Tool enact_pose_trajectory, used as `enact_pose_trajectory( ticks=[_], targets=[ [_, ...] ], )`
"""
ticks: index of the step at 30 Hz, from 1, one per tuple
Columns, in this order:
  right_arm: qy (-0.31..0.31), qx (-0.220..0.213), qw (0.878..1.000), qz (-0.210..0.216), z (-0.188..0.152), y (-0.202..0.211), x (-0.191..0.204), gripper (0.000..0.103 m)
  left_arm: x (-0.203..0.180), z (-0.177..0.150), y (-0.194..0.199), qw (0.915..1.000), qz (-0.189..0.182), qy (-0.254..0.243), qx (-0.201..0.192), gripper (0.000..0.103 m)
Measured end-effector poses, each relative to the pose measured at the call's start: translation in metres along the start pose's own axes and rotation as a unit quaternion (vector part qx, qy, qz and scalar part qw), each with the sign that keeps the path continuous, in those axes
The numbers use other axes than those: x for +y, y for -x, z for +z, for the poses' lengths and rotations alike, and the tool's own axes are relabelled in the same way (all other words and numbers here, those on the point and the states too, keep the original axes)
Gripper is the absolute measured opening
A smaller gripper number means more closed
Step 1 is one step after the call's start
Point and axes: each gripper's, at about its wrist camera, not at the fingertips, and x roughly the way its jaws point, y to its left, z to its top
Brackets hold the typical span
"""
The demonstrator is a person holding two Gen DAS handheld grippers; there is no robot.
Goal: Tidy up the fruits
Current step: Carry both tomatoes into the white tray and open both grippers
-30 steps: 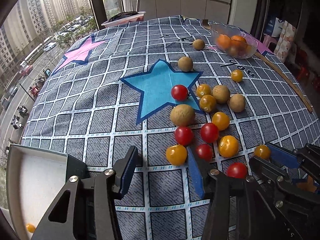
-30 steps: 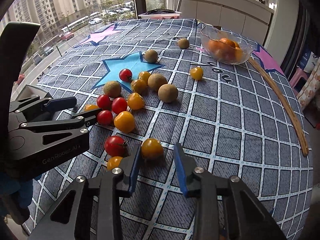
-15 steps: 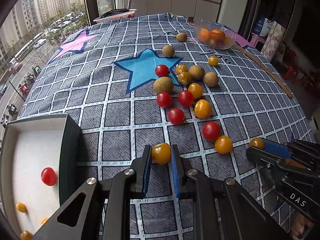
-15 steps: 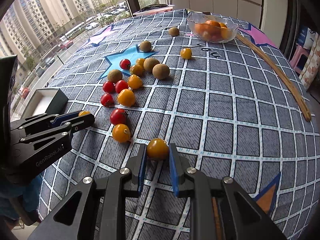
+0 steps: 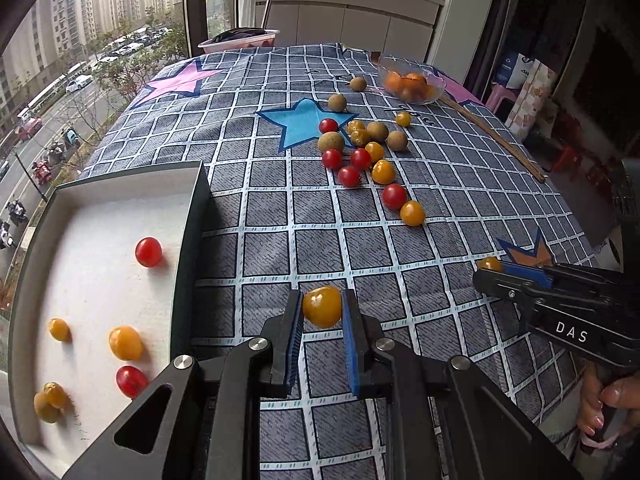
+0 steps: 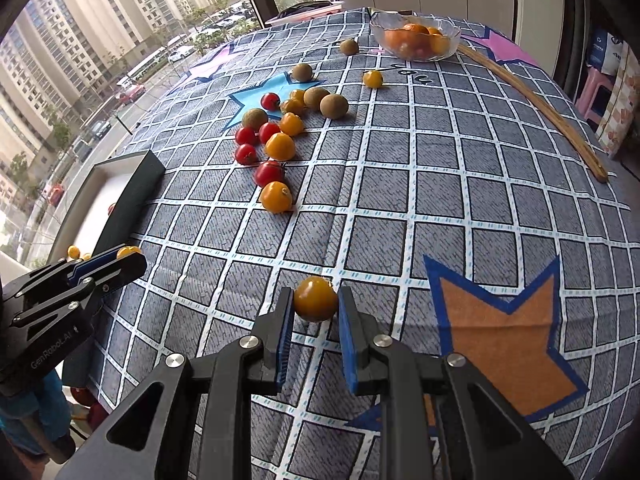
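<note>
My left gripper (image 5: 321,307) is shut on a yellow cherry tomato (image 5: 322,306), held above the checked cloth just right of the white tray (image 5: 100,280). That tray holds several red and yellow tomatoes and a brown fruit. My right gripper (image 6: 315,299) is shut on another yellow tomato (image 6: 315,298) over the cloth's near part. In the left wrist view the right gripper (image 5: 496,270) shows at the right; in the right wrist view the left gripper (image 6: 128,258) shows at the left by the tray (image 6: 140,184). A loose cluster of red and yellow tomatoes and brown fruits (image 5: 360,156) lies mid-cloth.
A glass bowl of oranges (image 5: 412,84) stands at the far right of the cloth, with a thin wooden stick (image 6: 540,104) along the right edge. A pink basin (image 5: 240,38) sits at the far end by the window. A hand (image 5: 600,412) grips the right tool.
The left gripper closed on a yellow tomato, lifted it and carried it toward the tray. The right gripper, closed on its yellow tomato, drew back from the cluster toward the near cloth.
</note>
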Motion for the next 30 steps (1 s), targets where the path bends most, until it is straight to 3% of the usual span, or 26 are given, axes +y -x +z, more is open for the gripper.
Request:
enact_pose_trajectory(
  ticks=[7, 15, 22, 30],
  targets=[
    [0.023, -0.007, 1.000, 0.009, 0.001, 0.016, 0.033, 0.023, 0.024, -0.013, 0.035, 0.9995, 0.013, 0.013, -0.026, 0.020],
    [0.062, -0.006, 0.998, 0.030, 0.008, 0.021, 0.087, 0.024, 0.076, -0.036, 0.066, 0.9965, 0.053, 0.046, -0.047, 0.020],
    [0.095, 0.008, 0.994, 0.052, 0.013, 0.008, 0.140, 0.023, 0.124, -0.061, 0.068, 0.9913, 0.097, 0.083, -0.029, 0.020],
    [0.124, 0.032, 0.990, 0.065, 0.025, -0.017, 0.191, 0.023, 0.144, -0.080, 0.055, 0.9896, 0.107, 0.096, -0.008, 0.020]
  ],
)
